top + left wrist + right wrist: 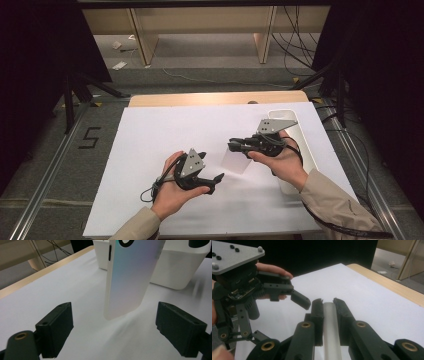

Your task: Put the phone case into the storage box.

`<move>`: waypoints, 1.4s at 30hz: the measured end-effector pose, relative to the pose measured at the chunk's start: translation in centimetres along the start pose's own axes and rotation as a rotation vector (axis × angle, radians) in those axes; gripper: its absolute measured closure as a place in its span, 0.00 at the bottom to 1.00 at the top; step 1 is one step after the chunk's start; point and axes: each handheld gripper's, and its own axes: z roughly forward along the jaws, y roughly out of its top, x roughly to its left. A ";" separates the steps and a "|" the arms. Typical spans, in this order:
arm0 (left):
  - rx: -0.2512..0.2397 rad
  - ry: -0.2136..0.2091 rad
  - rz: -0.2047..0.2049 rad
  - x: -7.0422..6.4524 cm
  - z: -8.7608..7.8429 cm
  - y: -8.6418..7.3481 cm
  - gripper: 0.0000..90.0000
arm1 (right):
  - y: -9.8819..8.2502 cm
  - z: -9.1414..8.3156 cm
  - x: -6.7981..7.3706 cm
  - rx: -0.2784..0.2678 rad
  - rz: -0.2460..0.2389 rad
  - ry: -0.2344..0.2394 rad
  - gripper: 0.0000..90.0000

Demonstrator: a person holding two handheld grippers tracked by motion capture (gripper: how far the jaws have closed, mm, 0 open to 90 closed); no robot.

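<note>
Nearest to the person, the left gripper [212,181] sits low over the white sheet [165,135] with its jaws spread wide and nothing between them. In the left gripper view the two black pads stand well apart, with the phone case hanging just ahead of the gap.

A bit further out, the right gripper [235,145] is clamped on the phone case [130,277] — in the right gripper view the jaws pinch its thin edge [330,322], so it's held by a narrow strip near the top, with the rest dangling down above the table. It's a pale, slightly iridescent shell with a dark camera ring at the top.

Beyond that, at the right side of the table, is a white bin [300,145], with the wooden table edge [210,98] behind.

What I'd worry about: that edge grip is skinny and the shell looks slick, so if the left jaws nudge the case while closing in, it could swivel or slip right out. Closing off-centre could also bend the thin shell rather than catch it square.
</note>
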 end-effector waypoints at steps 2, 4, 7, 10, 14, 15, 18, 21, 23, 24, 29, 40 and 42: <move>-0.001 -0.002 0.002 0.0 0.0 0.0 0.16 | 0.1 0.0 0.0 0.009 -0.012 0.009 0.89; -0.001 -0.007 0.003 0.0 0.0 0.0 0.16 | 0.1 -0.1 0.0 0.018 -0.022 0.021 0.89; -0.003 -0.014 0.002 0.0 0.0 0.0 0.16 | 0.2 -0.1 0.0 0.028 -0.038 0.029 0.89; -0.002 -0.016 0.002 0.0 0.1 -0.1 0.16 | 0.3 -0.1 0.0 0.038 -0.052 0.039 0.89; -0.002 -0.016 0.004 0.0 0.1 -0.1 0.16 | 0.3 -0.2 -0.1 0.053 -0.062 0.052 0.89; -0.002 -0.016 0.004 0.0 0.1 -0.1 0.16 | 0.3 -0.2 -0.1 0.055 -0.065 0.054 0.89; 0.000 -0.016 0.006 0.0 0.1 -0.1 0.16 | 0.3 -0.2 -0.1 0.063 -0.066 0.061 0.89; 0.001 -0.015 0.008 0.0 0.2 -0.1 0.16 | 0.3 -0.1 -0.2 0.072 -0.075 0.067 0.89; 0.002 -0.016 0.007 0.0 0.2 -0.1 0.16 | 0.3 -0.1 -0.2 0.080 -0.076 0.075 0.89; 0.003 -0.015 0.008 0.0 0.2 -0.1 0.16 | 0.3 0.0 -0.2 0.082 -0.078 0.077 0.89; 0.013 -0.020 0.015 0.0 0.3 -0.2 0.17 | 0.2 0.1 0.0 0.098 -0.083 0.099 0.89; 0.027 -0.027 0.020 0.0 0.5 -0.4 0.17 | 0.2 0.5 0.7 0.130 -0.114 0.169 0.89; 0.032 -0.031 0.024 -0.1 0.6 -0.5 0.17 | 0.2 0.6 0.8 0.132 -0.116 0.174 0.89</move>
